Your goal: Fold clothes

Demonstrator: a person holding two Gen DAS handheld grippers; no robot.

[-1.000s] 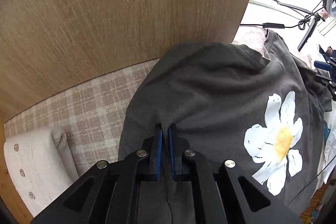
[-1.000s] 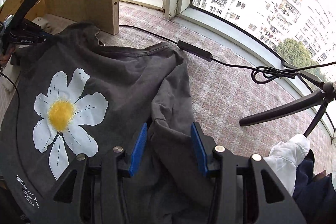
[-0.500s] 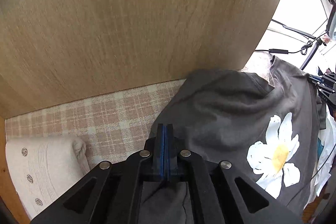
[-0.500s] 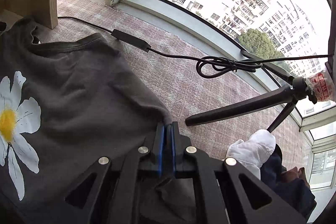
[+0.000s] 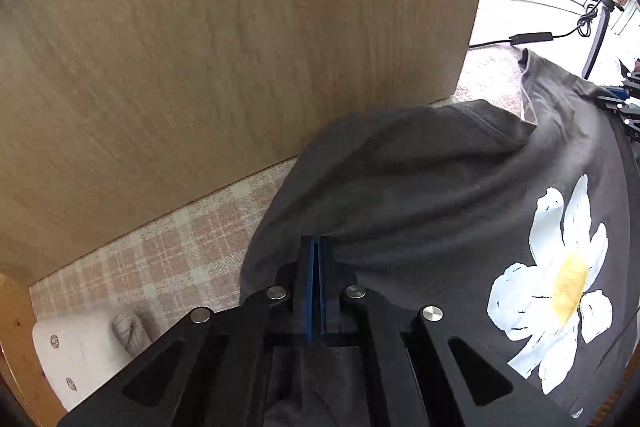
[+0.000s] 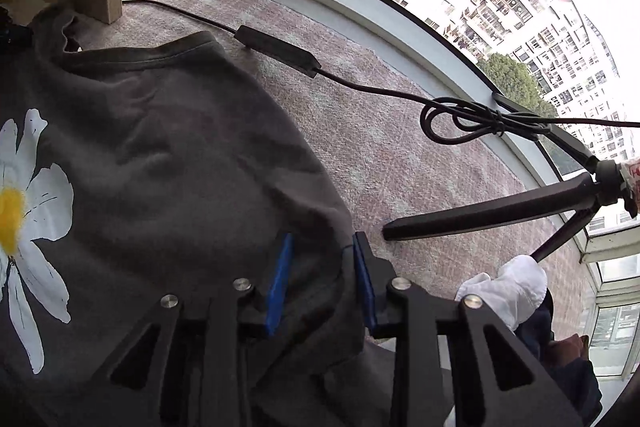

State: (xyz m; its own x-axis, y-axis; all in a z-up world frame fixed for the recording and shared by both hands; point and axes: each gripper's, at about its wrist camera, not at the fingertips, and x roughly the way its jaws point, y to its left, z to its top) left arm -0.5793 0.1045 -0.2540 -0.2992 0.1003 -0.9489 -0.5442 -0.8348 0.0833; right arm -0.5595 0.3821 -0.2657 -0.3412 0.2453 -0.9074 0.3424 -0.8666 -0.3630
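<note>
- Left wrist view: left gripper (image 5: 315, 251) has its blue pads pressed together. A sec ago there was a thin gap btwn them w/ cloth in it. Now that gap is gone and dark cloth runs under and behind the pads, so I read it as clamped on the grey T-shirt (image 5: 420, 203) near its left edge.
- The shirt lies spread on the checked cover (image 5: 168, 247), daisy print (image 5: 560, 279) face up and neck end up against the wooden panel (image 5: 220, 47). The panel fills more of the view than before.
- A beige buttoned garment (image 5: 72, 351) sits apart at lower left, untouched.
- Right wrist view: right gripper (image 6: 320, 247) has its pads apart, w/ the shirt's right edge (image 6: 160, 147) bunched btwn them. Half a sec ago those pads were tight together, so this side has let go, or is resetting its bite.
- The cable (image 6: 360, 87) and tripod leg (image 6: 480, 219) lie on the cover beside the shirt, clear of it.
- What it means, imo: only one side is pinned, and no fold is laid yet. The right side probably needs a fresh, firm pinch before both hands can lift evenly, else the shirt will skew.
</note>
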